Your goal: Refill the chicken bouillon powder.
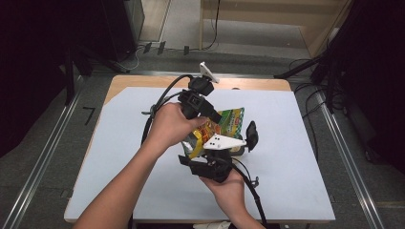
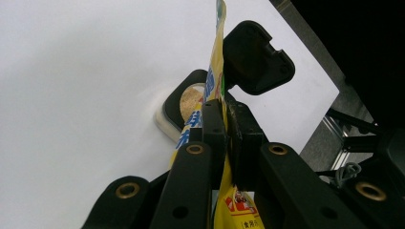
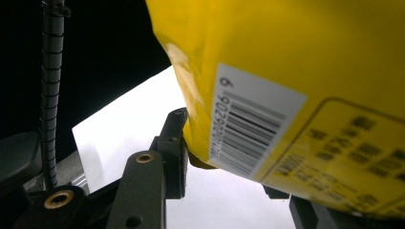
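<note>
A yellow and green snack bag [image 1: 224, 121] hangs above the white table between both grippers. My left gripper [image 1: 216, 116], held from the upper left, is shut on the bag's thin edge [image 2: 216, 71]; its jaws press together on the foil in the left gripper view [image 2: 222, 121]. My right gripper [image 1: 217, 145] comes in from below and clamps the bag's fuller lower part. In the right gripper view [image 3: 234, 167] the bag's barcode face [image 3: 296, 95] bulges between the jaws, and the left pad presses on it. The right jaw is mostly hidden behind the bag.
A small white-rimmed dish [image 2: 184, 102] with tan contents sits on the white sheet [image 1: 296, 157] below the bag. Cables trail from both grippers. The sheet covers a wooden table [image 1: 114, 86]; metal rails and dark stands flank it.
</note>
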Action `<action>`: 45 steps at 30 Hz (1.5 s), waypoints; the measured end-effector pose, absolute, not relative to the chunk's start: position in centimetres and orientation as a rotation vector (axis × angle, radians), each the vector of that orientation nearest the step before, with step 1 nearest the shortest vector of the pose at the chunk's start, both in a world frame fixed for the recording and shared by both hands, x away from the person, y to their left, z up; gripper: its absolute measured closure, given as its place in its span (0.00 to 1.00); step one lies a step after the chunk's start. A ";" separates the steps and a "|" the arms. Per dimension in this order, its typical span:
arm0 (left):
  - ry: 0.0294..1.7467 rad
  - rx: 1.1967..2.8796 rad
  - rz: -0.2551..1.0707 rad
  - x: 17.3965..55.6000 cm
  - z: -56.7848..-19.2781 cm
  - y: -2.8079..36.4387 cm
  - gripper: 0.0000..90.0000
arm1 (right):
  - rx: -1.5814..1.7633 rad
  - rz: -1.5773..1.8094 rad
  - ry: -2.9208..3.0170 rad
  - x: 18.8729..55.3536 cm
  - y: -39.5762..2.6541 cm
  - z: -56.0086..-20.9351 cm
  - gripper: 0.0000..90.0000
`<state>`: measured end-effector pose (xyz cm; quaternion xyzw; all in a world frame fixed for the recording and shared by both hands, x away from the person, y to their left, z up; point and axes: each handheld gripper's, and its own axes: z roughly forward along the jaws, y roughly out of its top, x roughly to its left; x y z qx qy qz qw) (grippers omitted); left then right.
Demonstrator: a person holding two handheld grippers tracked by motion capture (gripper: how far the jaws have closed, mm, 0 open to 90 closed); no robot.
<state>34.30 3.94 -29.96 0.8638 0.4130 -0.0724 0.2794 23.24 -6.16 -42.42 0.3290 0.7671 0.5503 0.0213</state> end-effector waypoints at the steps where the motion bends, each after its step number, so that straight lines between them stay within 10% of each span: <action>1: 1.108 2.317 -0.194 34.3 -30.0 3.9 0.97 | 1.019 1.706 2.377 23.2 -6.2 -42.4 0.68; 45: 1.096 2.244 -0.213 32.9 -31.2 6.7 0.97 | 0.946 1.639 2.435 22.7 -5.4 -43.9 0.68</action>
